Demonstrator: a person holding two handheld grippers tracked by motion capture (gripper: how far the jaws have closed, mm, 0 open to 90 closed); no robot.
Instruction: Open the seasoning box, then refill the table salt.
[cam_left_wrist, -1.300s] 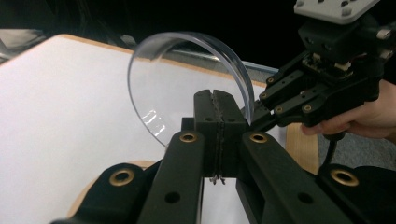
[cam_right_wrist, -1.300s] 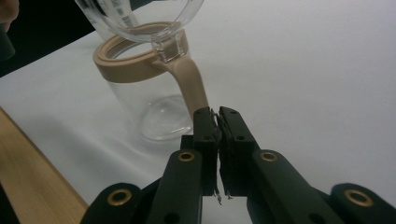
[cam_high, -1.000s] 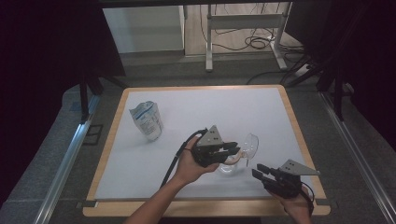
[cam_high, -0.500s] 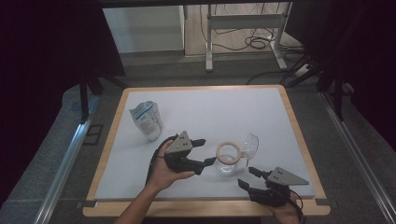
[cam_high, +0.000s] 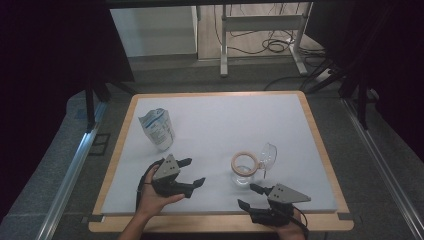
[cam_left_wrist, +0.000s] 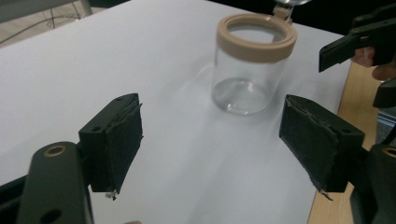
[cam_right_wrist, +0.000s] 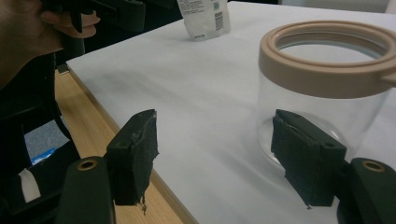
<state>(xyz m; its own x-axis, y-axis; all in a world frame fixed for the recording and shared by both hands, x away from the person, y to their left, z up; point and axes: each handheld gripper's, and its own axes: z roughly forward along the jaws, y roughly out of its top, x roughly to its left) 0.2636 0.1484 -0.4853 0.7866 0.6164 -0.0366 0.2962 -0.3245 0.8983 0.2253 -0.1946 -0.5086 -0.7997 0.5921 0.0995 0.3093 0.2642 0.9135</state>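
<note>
A clear glass jar (cam_high: 244, 170) with a tan rim stands upright on the white mat, its clear hinged lid (cam_high: 267, 155) flipped open to the right. My left gripper (cam_high: 195, 171) is left of the jar, apart from it. Its jaws have just been opening and are open with nothing between them; the left gripper view (cam_left_wrist: 210, 140) has the jar (cam_left_wrist: 252, 70) ahead of them. My right gripper (cam_high: 247, 196) is at the front edge, just below the jar. It too has just been opening and is open and empty (cam_right_wrist: 215, 154), the jar (cam_right_wrist: 327, 79) close behind its right pad.
A white and blue pouch (cam_high: 157, 129) stands at the mat's left, behind the left gripper. The wooden table rim (cam_high: 220, 222) runs along the front under the right gripper. White mat (cam_high: 225, 120) stretches behind the jar.
My left gripper has pulled away from the jar to the left and its jaws have spread. The right gripper has slid left along the front edge with its jaws wider. The jar stays put.
</note>
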